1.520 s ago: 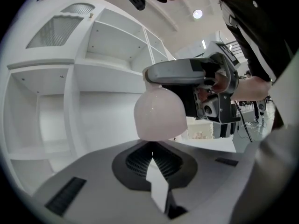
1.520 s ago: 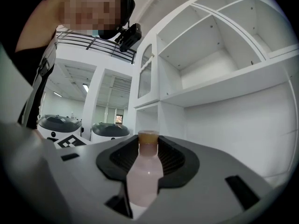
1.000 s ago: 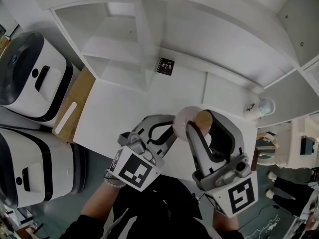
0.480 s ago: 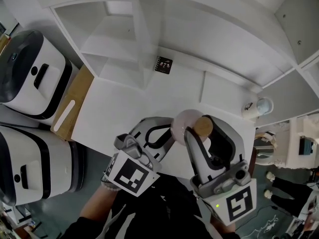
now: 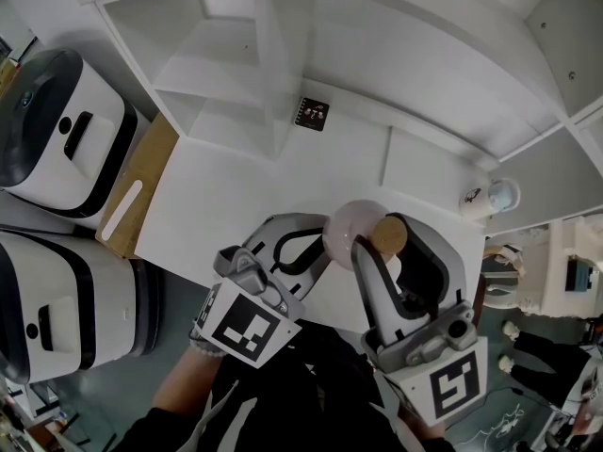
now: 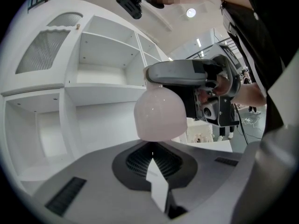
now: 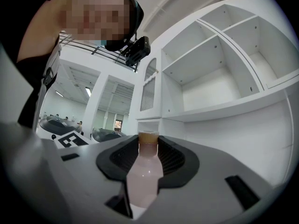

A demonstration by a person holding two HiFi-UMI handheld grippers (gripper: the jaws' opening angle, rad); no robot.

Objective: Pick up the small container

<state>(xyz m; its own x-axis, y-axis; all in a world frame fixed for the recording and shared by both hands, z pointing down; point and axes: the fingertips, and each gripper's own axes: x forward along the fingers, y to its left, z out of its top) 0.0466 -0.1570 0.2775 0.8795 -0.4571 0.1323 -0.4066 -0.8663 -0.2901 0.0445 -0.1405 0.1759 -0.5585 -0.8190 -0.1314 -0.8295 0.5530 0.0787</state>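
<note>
Black clothing is worn over the torso, and a black camera is carried at the head. The left gripper and the right gripper are built as grey moulded shells, with black ribbed recesses set around the jaws and dark slots cut into the upper faces. Each is fitted with a white cube printed with black square markers, the left cube and the right cube.
</note>
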